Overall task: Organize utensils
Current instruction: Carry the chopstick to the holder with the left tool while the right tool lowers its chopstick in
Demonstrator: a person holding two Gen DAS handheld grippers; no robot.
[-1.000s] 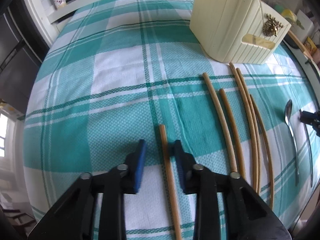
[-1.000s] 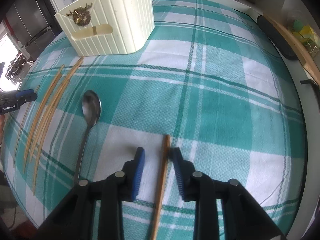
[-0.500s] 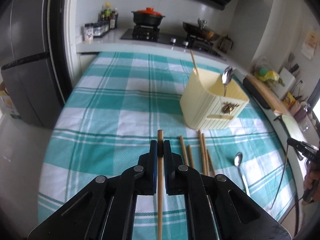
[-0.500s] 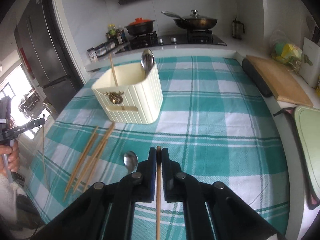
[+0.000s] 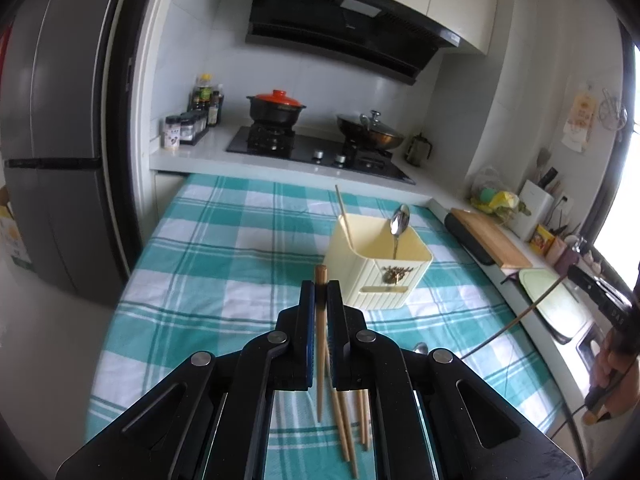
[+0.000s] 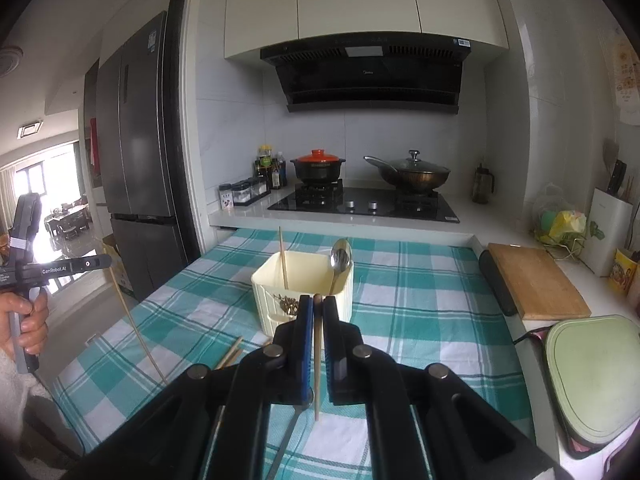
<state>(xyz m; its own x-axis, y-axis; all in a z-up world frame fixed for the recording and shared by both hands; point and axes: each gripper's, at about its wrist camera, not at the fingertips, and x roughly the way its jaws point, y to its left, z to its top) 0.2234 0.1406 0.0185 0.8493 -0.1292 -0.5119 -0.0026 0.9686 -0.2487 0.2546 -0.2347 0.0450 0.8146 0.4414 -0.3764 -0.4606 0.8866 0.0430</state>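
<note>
My left gripper (image 5: 320,286) is shut on a wooden chopstick (image 5: 319,344) and holds it above the checked tablecloth (image 5: 208,248). My right gripper (image 6: 317,301) is shut on another wooden chopstick (image 6: 317,360), also lifted. The cream utensil holder (image 5: 376,276) stands ahead of both, holding one chopstick and a spoon (image 5: 399,222); it also shows in the right wrist view (image 6: 304,292). Several chopsticks (image 5: 346,428) lie on the cloth below my left gripper. A spoon handle (image 6: 286,440) lies under my right gripper.
A stove with a red-lidded pot (image 5: 276,108) and a wok (image 5: 370,130) is at the back. A grey fridge (image 5: 52,140) stands left. A wooden cutting board (image 6: 532,284) and a green tray (image 6: 592,372) sit right of the table.
Both grippers closed on a chopstick lying on the cloth, then lifted and tilted up, so the views swung from the tabletop to the holder and the kitchen.
</note>
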